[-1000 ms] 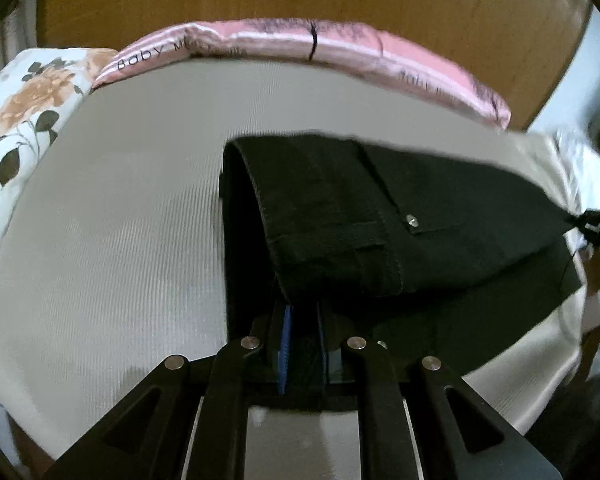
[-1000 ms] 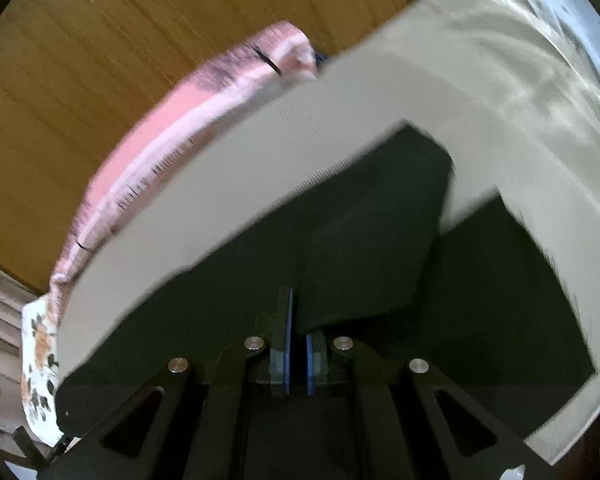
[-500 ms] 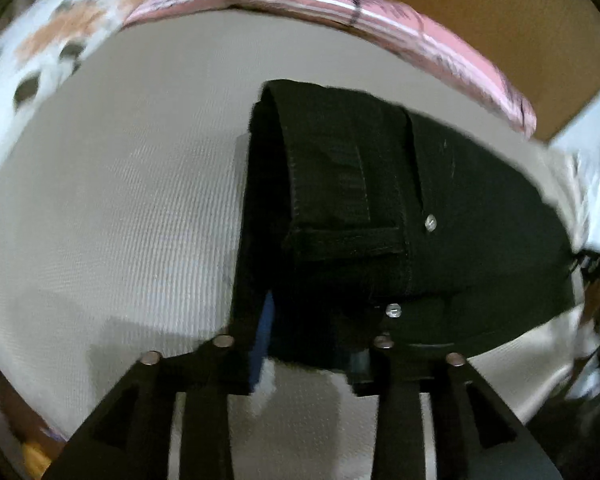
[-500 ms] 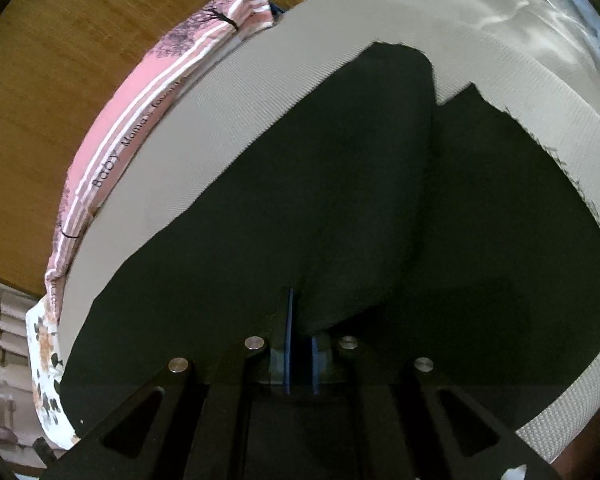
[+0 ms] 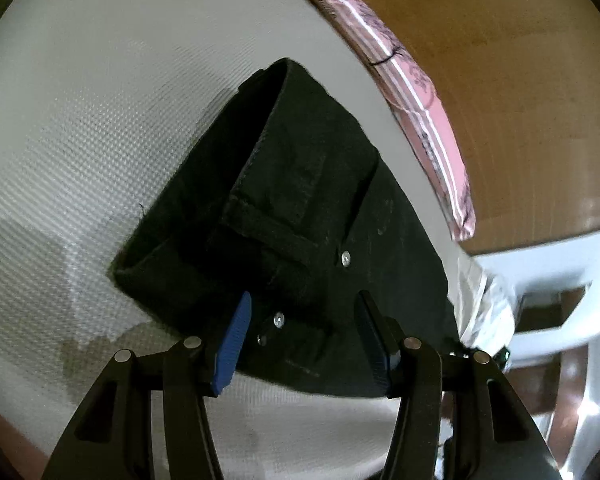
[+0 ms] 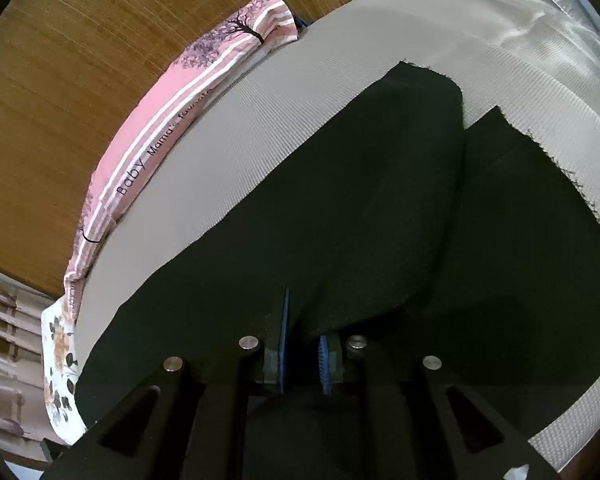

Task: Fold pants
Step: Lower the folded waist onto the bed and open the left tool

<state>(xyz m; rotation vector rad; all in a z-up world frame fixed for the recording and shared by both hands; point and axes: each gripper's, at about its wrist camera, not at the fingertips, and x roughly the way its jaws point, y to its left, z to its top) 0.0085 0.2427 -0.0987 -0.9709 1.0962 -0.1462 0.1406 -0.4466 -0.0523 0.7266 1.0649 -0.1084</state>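
One pair of black pants (image 5: pixel 300 216) lies doubled on the pale ribbed bedcover (image 5: pixel 80 120): limp, fairly heavy denim, best taken at the stiff waistband. Left gripper (image 5: pixel 302 332) stands wide over the rivets; right gripper (image 6: pixel 303 350) is narrow, seemingly pinching a fold.

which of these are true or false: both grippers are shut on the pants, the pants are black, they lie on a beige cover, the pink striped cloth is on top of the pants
1. Both grippers are shut on the pants. False: the left gripper stands open, its jaws wide apart at the waistband; the right gripper has its jaws slightly apart with a fold of fabric between them.
2. The pants are black. True.
3. They lie on a beige cover. True.
4. The pink striped cloth is on top of the pants. False: it lies along the cover's far edge, apart from them.
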